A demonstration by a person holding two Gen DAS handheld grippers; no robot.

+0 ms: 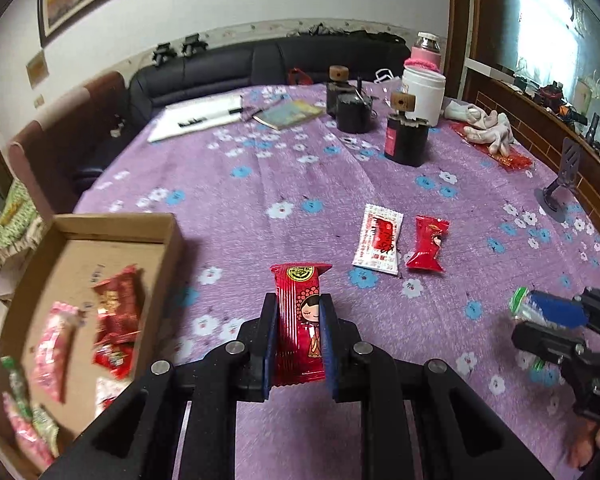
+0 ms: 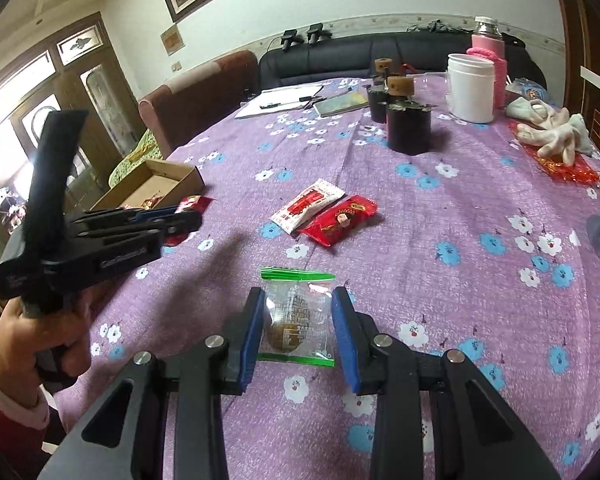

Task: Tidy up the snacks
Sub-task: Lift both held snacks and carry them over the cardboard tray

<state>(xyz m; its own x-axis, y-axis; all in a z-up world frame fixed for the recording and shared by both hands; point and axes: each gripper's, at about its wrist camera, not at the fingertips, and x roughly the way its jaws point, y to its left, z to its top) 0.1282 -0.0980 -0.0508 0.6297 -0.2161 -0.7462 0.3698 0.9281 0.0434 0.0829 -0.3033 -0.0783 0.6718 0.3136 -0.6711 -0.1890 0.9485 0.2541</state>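
My left gripper (image 1: 298,312) is shut on a red snack packet (image 1: 299,322) with a cartoon girl, held upright above the purple tablecloth. A cardboard box (image 1: 168,236) at the left holds several red, pink and green snacks. My right gripper (image 2: 298,312) is shut on a clear packet with green edges (image 2: 298,316) and a brown sweet inside, lifted off the cloth. A white-and-red packet (image 1: 378,240) and a red packet (image 1: 428,244) lie side by side on the table. In the right wrist view the left gripper (image 2: 188,216) hovers near the box (image 2: 156,182) with its red packet (image 2: 194,203).
Two black canisters (image 1: 406,138) with wooden knobs, a white tub (image 1: 424,94), a pink flask (image 1: 424,54), a book (image 1: 288,114), papers (image 1: 198,118) and white gloves (image 1: 486,126) sit at the far side. A phone stand (image 1: 562,184) is at the right. A person's hand (image 2: 18,332) grips the left tool.
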